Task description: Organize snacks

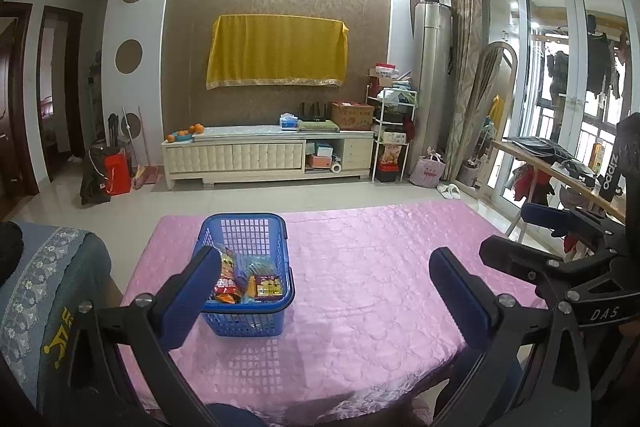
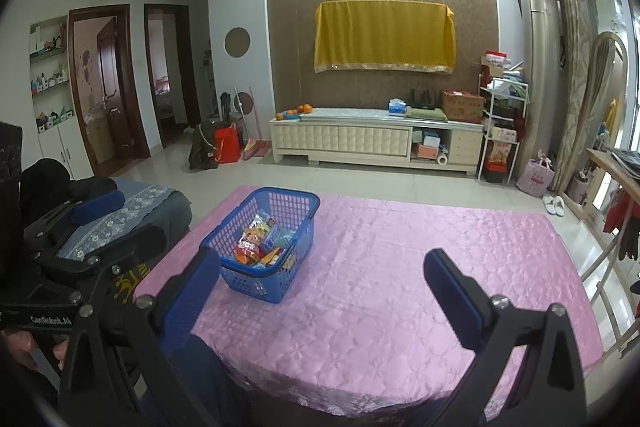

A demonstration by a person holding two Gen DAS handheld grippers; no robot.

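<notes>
1. The blue basket (image 1: 245,275) is plastic with lattice walls and a handle folded down on its rim. It stands on the pink quilted tabletop (image 1: 360,267), towards its left side.
2. Inside lie the snack packets (image 1: 248,283): red, orange, yellow and pale blue wrappers heaped together.
3. One basket; the packets overlap too much for an exact count, though at least five show. Two claws, each with two blue-padded fingers.
4. The left claw (image 1: 324,285) is spread wide with nothing between its fingers, and the basket sits just behind its left finger. The right claw (image 2: 322,285) is likewise wide apart and holds nothing.
5. Only the right wrist view shows the open doorways and the wall shelves on the left; only the left wrist view shows the glass balcony doors (image 1: 560,67) with hanging clothes.
</notes>
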